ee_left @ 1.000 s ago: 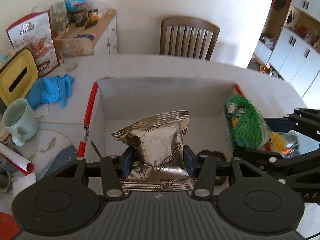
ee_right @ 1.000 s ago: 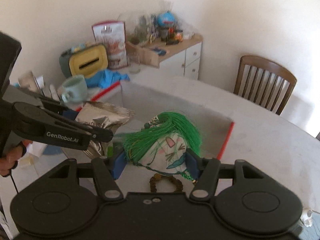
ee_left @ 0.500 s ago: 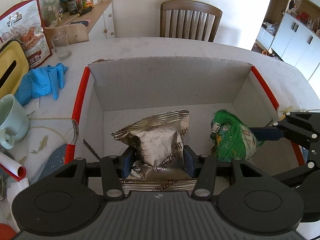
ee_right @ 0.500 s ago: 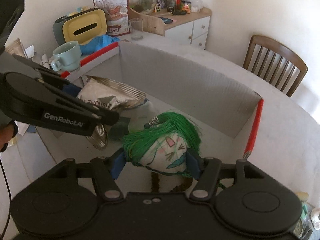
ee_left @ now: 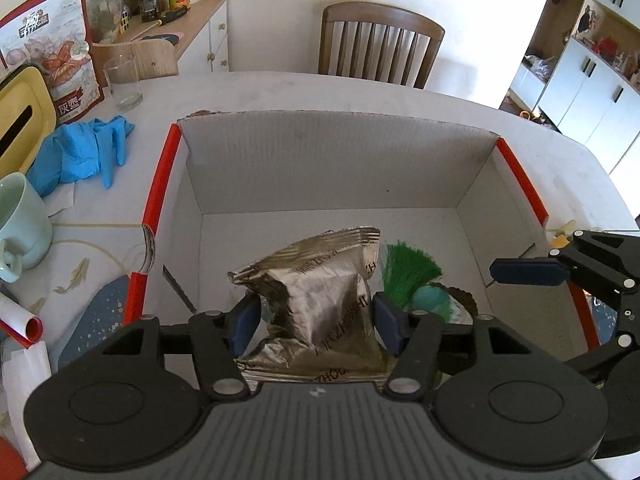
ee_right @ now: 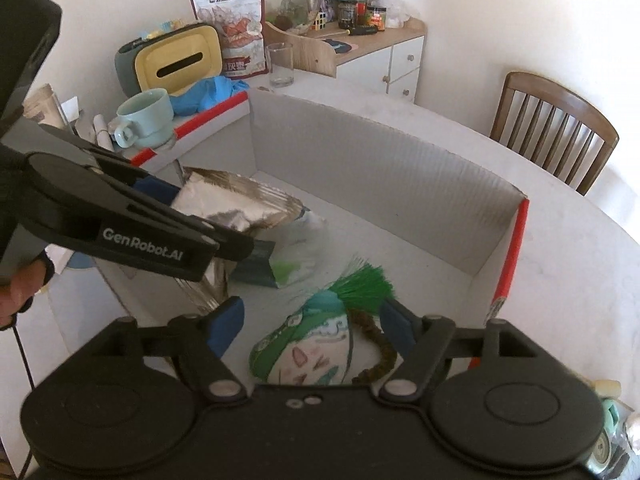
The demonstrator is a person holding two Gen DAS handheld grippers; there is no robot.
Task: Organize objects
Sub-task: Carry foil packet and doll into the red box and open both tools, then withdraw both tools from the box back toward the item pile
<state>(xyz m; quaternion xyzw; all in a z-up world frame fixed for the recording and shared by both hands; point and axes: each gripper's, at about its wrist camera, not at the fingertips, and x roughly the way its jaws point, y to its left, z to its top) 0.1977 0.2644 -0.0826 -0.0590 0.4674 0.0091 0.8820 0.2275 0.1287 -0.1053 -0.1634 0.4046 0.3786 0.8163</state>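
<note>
A crumpled silver foil snack bag point(ee_left: 316, 304) stands on the floor of the grey cardboard box with red edges point(ee_left: 328, 168). My left gripper point(ee_left: 315, 322) straddles the bag; its jaws are opening and the pads have come off the foil. A cloth doll with green hair point(ee_right: 312, 356) lies face up on the box floor point(ee_right: 360, 160). My right gripper point(ee_right: 311, 324) hangs over it with its jaws opening, and both pads stand clear of the doll. In the left wrist view the green hair point(ee_left: 408, 276) shows just right of the bag.
A white and green packet point(ee_right: 296, 248) lies in the box beyond the foil bag. Left of the box are a pale green mug point(ee_left: 20, 224), blue gloves point(ee_left: 80, 152), a glass point(ee_left: 122, 80) and a yellow tissue box point(ee_left: 20, 128). A wooden chair point(ee_left: 380, 40) stands behind the table.
Both grippers sank into the box and widened. The doll dropped out of the right gripper onto the box floor. The left pads came off the foil bag.
</note>
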